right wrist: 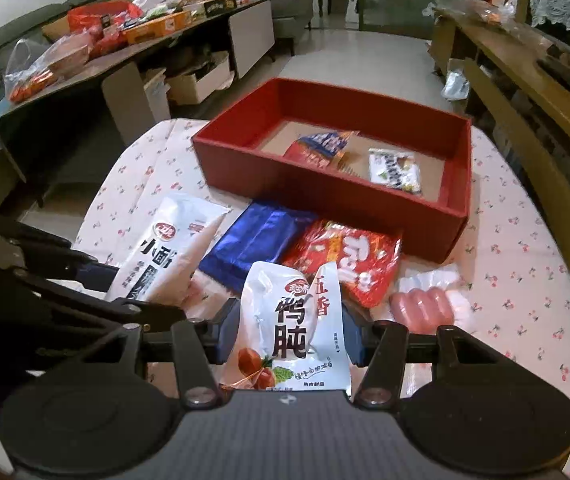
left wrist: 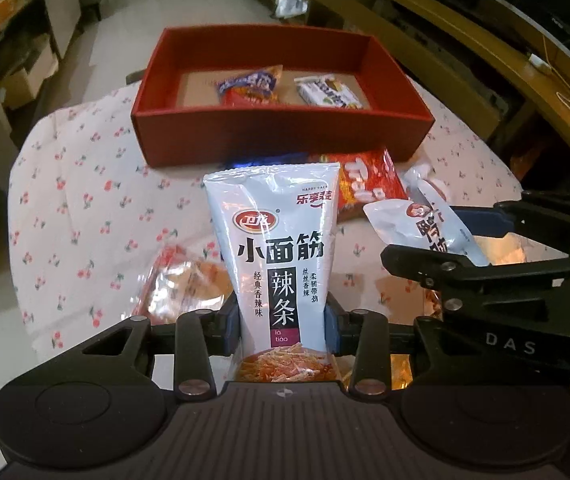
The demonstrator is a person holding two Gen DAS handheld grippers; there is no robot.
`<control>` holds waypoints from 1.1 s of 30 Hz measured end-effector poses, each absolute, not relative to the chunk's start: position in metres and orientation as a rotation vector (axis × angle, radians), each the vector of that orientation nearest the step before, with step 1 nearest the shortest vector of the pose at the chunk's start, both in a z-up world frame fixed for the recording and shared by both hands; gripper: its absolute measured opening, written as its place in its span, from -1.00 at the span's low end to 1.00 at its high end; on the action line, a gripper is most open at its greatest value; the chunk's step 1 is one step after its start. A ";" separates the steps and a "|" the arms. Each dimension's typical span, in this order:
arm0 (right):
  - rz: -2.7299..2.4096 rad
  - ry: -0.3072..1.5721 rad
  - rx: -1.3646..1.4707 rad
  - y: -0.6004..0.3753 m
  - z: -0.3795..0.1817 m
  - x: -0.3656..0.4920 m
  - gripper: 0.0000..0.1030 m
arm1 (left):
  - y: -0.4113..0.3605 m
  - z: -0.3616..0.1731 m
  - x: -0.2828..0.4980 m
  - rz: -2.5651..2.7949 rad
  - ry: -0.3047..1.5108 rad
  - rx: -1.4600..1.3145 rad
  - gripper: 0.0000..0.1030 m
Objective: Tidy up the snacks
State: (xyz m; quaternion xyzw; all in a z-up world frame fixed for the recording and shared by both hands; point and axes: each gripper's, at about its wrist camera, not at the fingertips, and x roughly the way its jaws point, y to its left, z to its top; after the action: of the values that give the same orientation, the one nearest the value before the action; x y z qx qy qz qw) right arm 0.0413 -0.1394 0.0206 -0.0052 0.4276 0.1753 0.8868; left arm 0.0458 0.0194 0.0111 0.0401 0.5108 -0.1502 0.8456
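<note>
My left gripper (left wrist: pixel 283 330) is shut on a tall white la tiao packet (left wrist: pixel 277 240), held upright above the cloth. My right gripper (right wrist: pixel 291 334) is shut on a white duck gizzard pouch (right wrist: pixel 299 320); it also shows in the left wrist view as the pouch (left wrist: pixel 431 220) at right. The la tiao packet (right wrist: pixel 165 252) appears at left in the right wrist view. Beyond both stands a red box (left wrist: pixel 277 136) (right wrist: pixel 325 196) holding a blue-and-red snack bag (left wrist: pixel 251 88) (right wrist: pixel 321 146) and a small dark-and-white packet (left wrist: pixel 331 94) (right wrist: pixel 395 168).
On the floral tablecloth (right wrist: pixel 525 280) lie a blue foil packet (right wrist: pixel 257 240), a red Tivoli-style bag (right wrist: pixel 349 260) (left wrist: pixel 365 182), pink sausages (right wrist: pixel 421 306) and a clear-wrapped orange snack (left wrist: pixel 181 280). A cluttered side table (right wrist: pixel 125 40) stands far left, wooden shelving (right wrist: pixel 525 92) at right.
</note>
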 end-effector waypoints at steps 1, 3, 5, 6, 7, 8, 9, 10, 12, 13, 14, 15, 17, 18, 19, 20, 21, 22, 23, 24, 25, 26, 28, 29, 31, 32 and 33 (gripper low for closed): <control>0.360 0.885 -0.002 -0.141 0.022 0.042 0.27 | 0.018 0.012 0.048 -0.318 1.075 0.079 -0.07; 0.353 0.874 0.010 -0.145 0.025 0.045 0.27 | 0.016 0.013 0.052 -0.318 1.069 0.073 -0.07; 0.344 0.864 0.024 -0.149 0.028 0.047 0.27 | 0.013 0.015 0.056 -0.319 1.062 0.070 -0.08; 0.340 0.860 0.032 -0.151 0.029 0.048 0.27 | 0.012 0.016 0.059 -0.320 1.058 0.068 -0.08; 0.337 0.855 0.041 -0.153 0.031 0.050 0.27 | 0.010 0.018 0.061 -0.320 1.053 0.066 -0.08; 0.332 0.851 0.049 -0.155 0.033 0.052 0.27 | 0.009 0.019 0.063 -0.320 1.047 0.063 -0.08; 0.326 0.846 0.055 -0.157 0.034 0.054 0.27 | 0.008 0.021 0.065 -0.320 1.040 0.060 -0.08; 0.321 0.841 0.060 -0.159 0.036 0.057 0.27 | 0.007 0.023 0.068 -0.320 1.034 0.058 -0.08; 0.310 0.834 0.073 -0.162 0.039 0.061 0.27 | 0.003 0.026 0.073 -0.321 1.020 0.056 -0.08; 0.303 0.830 0.081 -0.165 0.040 0.064 0.27 | 0.001 0.028 0.076 -0.321 1.013 0.056 -0.09; 0.298 0.826 0.086 -0.166 0.041 0.067 0.27 | -0.001 0.030 0.078 -0.321 1.007 0.057 -0.10; 0.293 0.822 0.090 -0.168 0.042 0.069 0.27 | -0.003 0.031 0.081 -0.321 0.999 0.059 -0.11; 0.284 0.813 0.097 -0.171 0.045 0.076 0.27 | -0.006 0.035 0.087 -0.320 0.986 0.063 -0.12; 0.279 0.808 0.102 -0.173 0.047 0.080 0.27 | -0.007 0.036 0.091 -0.319 0.979 0.064 -0.12; 0.273 0.802 0.107 -0.175 0.049 0.083 0.27 | -0.009 0.038 0.094 -0.318 0.973 0.063 -0.12; 0.267 0.797 0.111 -0.176 0.050 0.087 0.27 | -0.010 0.040 0.098 -0.318 0.967 0.063 -0.12; 0.260 0.791 0.113 -0.178 0.052 0.092 0.27 | -0.011 0.041 0.102 -0.317 0.960 0.063 -0.12; 0.254 0.785 0.114 -0.179 0.054 0.096 0.27 | -0.013 0.043 0.107 -0.315 0.952 0.064 -0.13; 0.250 0.779 0.115 -0.181 0.055 0.101 0.27 | -0.015 0.045 0.111 -0.313 0.944 0.064 -0.13; 0.245 0.774 0.116 -0.182 0.056 0.105 0.27 | -0.016 0.047 0.116 -0.310 0.936 0.065 -0.13; 0.240 0.768 0.117 -0.183 0.058 0.111 0.27 | -0.018 0.049 0.121 -0.307 0.929 0.066 -0.13; 0.235 0.763 0.119 -0.184 0.059 0.116 0.27 | -0.019 0.050 0.126 -0.304 0.923 0.065 -0.14; 0.230 0.756 0.121 -0.186 0.061 0.127 0.27 | -0.022 0.052 0.137 -0.297 0.913 0.063 -0.14; 0.227 0.753 0.122 -0.186 0.061 0.132 0.27 | -0.023 0.053 0.143 -0.293 0.910 0.062 -0.14; 0.221 0.747 0.123 -0.188 0.061 0.145 0.27 | -0.025 0.053 0.155 -0.283 0.905 0.062 -0.15; 0.216 0.745 0.122 -0.188 0.061 0.151 0.27 | -0.025 0.054 0.160 -0.277 0.902 0.063 -0.15; 0.212 0.742 0.121 -0.188 0.060 0.156 0.27 | -0.026 0.053 0.165 -0.270 0.899 0.063 -0.15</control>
State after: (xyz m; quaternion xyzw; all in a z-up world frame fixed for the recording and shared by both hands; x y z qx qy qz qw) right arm 0.1562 -0.1884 0.0603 0.0590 0.3616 0.1034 0.9247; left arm 0.1654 -0.0261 0.0533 0.0304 0.4331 -0.1302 0.8914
